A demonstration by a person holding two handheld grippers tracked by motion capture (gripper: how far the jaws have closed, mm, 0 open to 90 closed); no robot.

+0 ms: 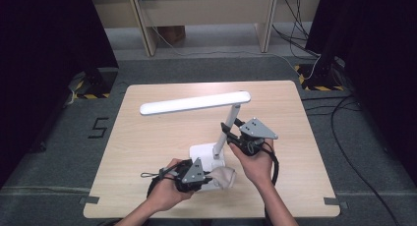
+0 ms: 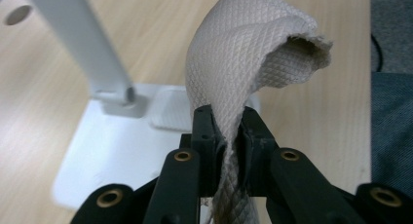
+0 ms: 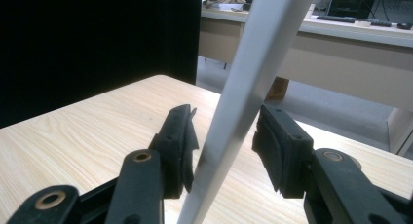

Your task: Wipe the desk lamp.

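Note:
A white desk lamp stands on the wooden table [image 1: 147, 137], with a long head [image 1: 194, 103], a slanted stem [image 1: 230, 119] and a flat base [image 1: 202, 151]. My right gripper [image 1: 230, 133] straddles the stem [image 3: 253, 68]. The jaws stand apart in the right gripper view [image 3: 224, 141], with a gap showing between the stem and the right pad. My left gripper [image 1: 209, 179] is shut on a beige woven cloth [image 1: 223, 177] at the front edge of the base. In the left gripper view [image 2: 227, 126] the cloth [image 2: 243, 53] curls up above the pads, beside the base [image 2: 112, 151].
Black curtains hang on both sides. Cables [image 1: 344, 137] run over the grey floor right of the table. Wooden furniture legs [image 1: 147, 29] stand behind it. A "5" [image 1: 98, 127] is marked on the floor at the left.

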